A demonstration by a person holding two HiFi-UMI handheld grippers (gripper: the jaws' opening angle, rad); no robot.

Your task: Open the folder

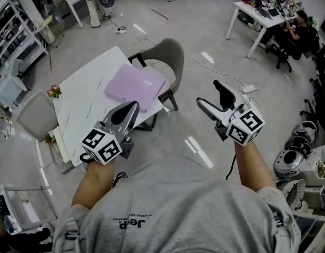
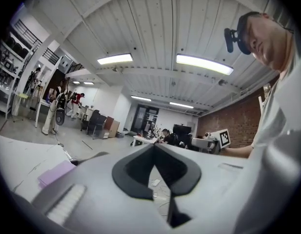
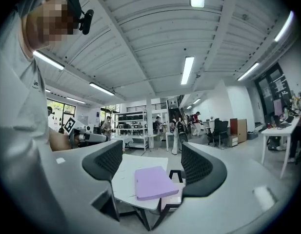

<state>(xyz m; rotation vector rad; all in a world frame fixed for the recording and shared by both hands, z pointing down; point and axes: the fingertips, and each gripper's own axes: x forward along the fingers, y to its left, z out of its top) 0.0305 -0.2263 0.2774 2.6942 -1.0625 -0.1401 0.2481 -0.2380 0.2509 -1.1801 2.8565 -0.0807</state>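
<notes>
A closed purple folder [image 1: 135, 86] lies flat on the white table [image 1: 83, 104], near its right edge. Both grippers are held in the air short of the table, apart from the folder. My left gripper [image 1: 128, 112] is shut and holds nothing; its tips point toward the folder's near edge. My right gripper [image 1: 211, 97] hangs open over the floor, right of the table. In the right gripper view the folder [image 3: 155, 182] shows between the spread jaws of the right gripper [image 3: 153, 164], well ahead. In the left gripper view the left gripper [image 2: 154, 152] has its tips together, with the folder [image 2: 55, 173] at lower left.
A grey chair [image 1: 167, 57] stands at the table's far side, a second chair [image 1: 36, 115] at its left. A small flower pot [image 1: 54, 91] sits on the table's left edge. A power strip and cable [image 1: 249, 88] lie on the floor. A desk with a seated person [image 1: 262, 15] is far right.
</notes>
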